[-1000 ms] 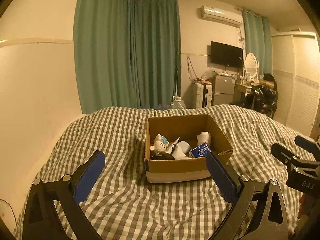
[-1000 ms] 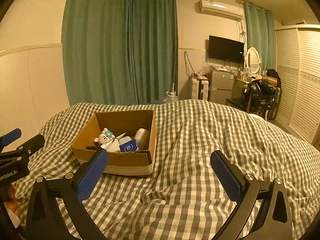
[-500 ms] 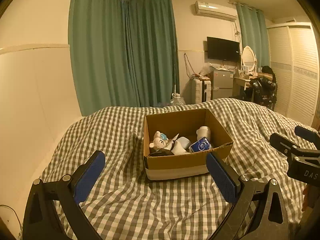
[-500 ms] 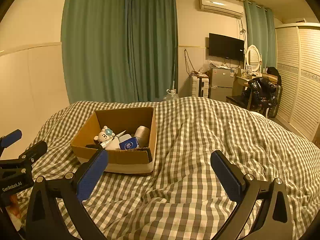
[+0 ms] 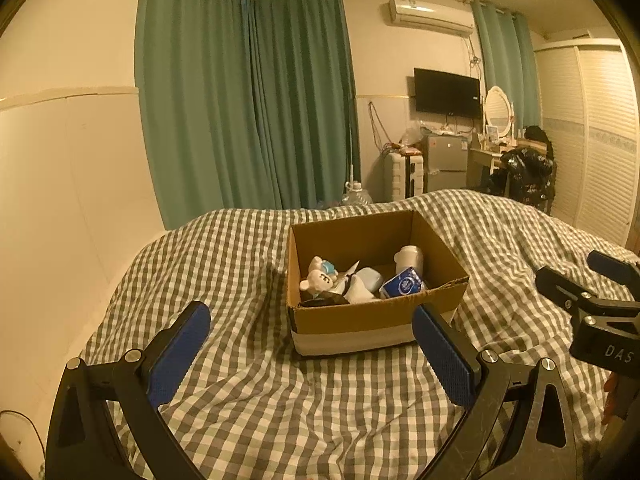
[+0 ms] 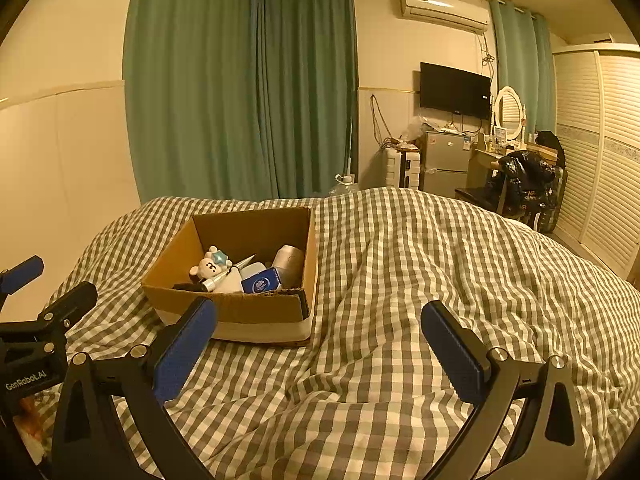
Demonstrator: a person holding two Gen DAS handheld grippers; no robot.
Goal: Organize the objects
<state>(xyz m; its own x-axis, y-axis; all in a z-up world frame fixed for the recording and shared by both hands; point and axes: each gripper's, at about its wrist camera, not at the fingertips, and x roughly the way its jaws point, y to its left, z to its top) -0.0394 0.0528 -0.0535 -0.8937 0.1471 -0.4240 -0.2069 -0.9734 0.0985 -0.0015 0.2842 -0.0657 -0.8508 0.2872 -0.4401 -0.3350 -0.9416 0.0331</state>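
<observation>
An open cardboard box sits on the checked bedspread. Inside lie a white bear toy, a blue tissue pack, a white cylinder and other small items. The box also shows in the right wrist view, with the bear toy and tissue pack. My left gripper is open and empty, just short of the box's near side. My right gripper is open and empty, to the right of the box over the bedspread.
A cream wall runs along the bed's left side. Green curtains hang behind. A small fridge, a TV, a dressing table and a slatted wardrobe stand at the back right.
Both views have tilted slightly, and the box now sits a little higher and nearer in the left wrist view. Both grippers stay open and empty.
</observation>
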